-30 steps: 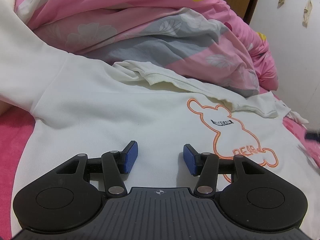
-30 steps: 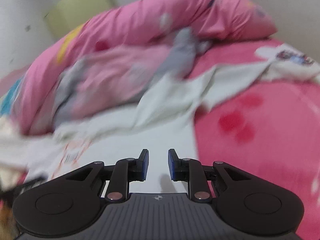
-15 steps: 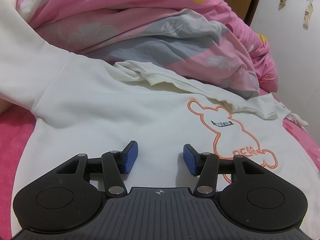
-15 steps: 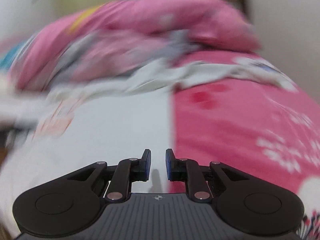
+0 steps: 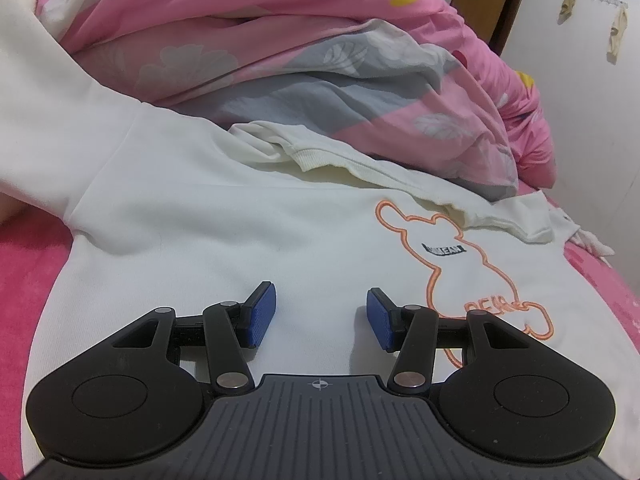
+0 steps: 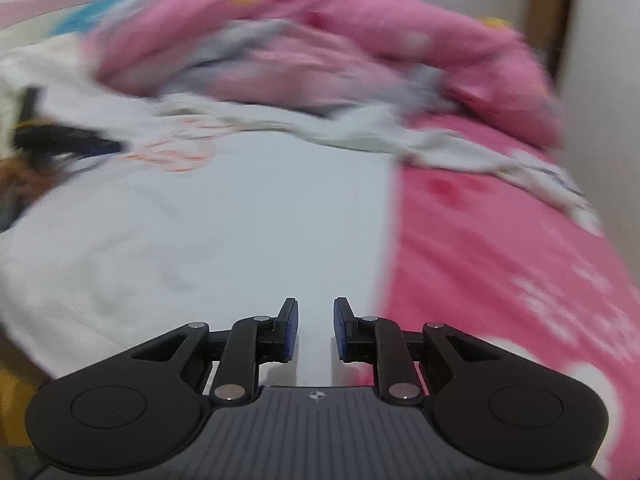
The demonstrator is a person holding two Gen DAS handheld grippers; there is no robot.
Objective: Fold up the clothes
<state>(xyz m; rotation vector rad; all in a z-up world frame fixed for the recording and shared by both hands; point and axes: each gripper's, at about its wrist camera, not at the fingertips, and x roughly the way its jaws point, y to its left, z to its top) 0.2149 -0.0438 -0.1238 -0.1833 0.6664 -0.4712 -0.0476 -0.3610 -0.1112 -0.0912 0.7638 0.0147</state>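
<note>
A white sweatshirt [image 5: 240, 232] with an orange bear outline [image 5: 452, 256] lies flat, front up, on a pink bed sheet [image 6: 500, 260]. Its collar [image 5: 340, 164] points at the bunched quilt, and one sleeve [image 5: 40, 120] runs up to the left. My left gripper [image 5: 321, 312] hovers over the chest, open, with nothing between its blue pads. In the blurred right wrist view my right gripper [image 6: 316, 328] is over the sweatshirt [image 6: 240, 220] near its right side edge. Its jaws stand a narrow gap apart and are opening, with nothing between them.
A pink and grey flowered quilt [image 5: 280, 40] is heaped along the far side of the bed [image 6: 320, 40]. A white wall [image 5: 592, 100] and a wooden post [image 5: 488, 0] stand to the right. A dark blur at the left of the right wrist view is the other gripper [image 6: 60, 140].
The right gripper swept sideways and rolled level, so the sweatshirt's right edge now lies just ahead of it. The left gripper and the sweatshirt stayed still.
</note>
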